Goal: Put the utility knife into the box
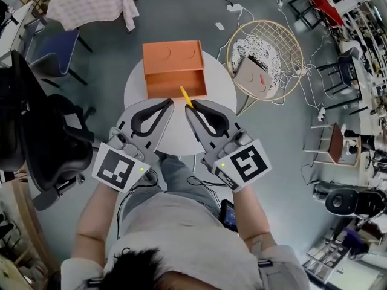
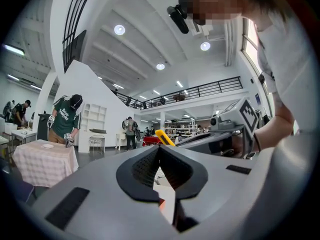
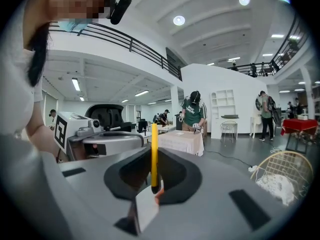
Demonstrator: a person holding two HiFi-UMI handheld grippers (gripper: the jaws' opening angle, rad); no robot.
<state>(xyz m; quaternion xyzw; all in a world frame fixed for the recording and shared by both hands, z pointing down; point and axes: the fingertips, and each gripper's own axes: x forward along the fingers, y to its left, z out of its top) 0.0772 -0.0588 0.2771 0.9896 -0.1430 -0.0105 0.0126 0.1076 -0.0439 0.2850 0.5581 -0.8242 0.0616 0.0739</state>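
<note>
- L claw [image 1: 170,103]: shut, nothing in it, just short of box [image 1: 169,84].
- R claw [image 1: 189,106]: pinched shut on utility knife [image 1: 185,96], gripping its near end.
- Knife: long axis carries on from claw line. Free end points at box, abt over box's near wall.
- Box: open, on counter [image 1: 136,92].
- To do well: move fwd till whole knife is over box cavity, lower, then open claw. L claw best kept clear.

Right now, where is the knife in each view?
Head view: knife at centre, sticking out of the right gripper toward the box.
Left gripper view: knife just above the jaws, near centre.
Right gripper view: knife upright, clamped between the jaws, centre.
Shared landmark: the cloth-covered table.
</note>
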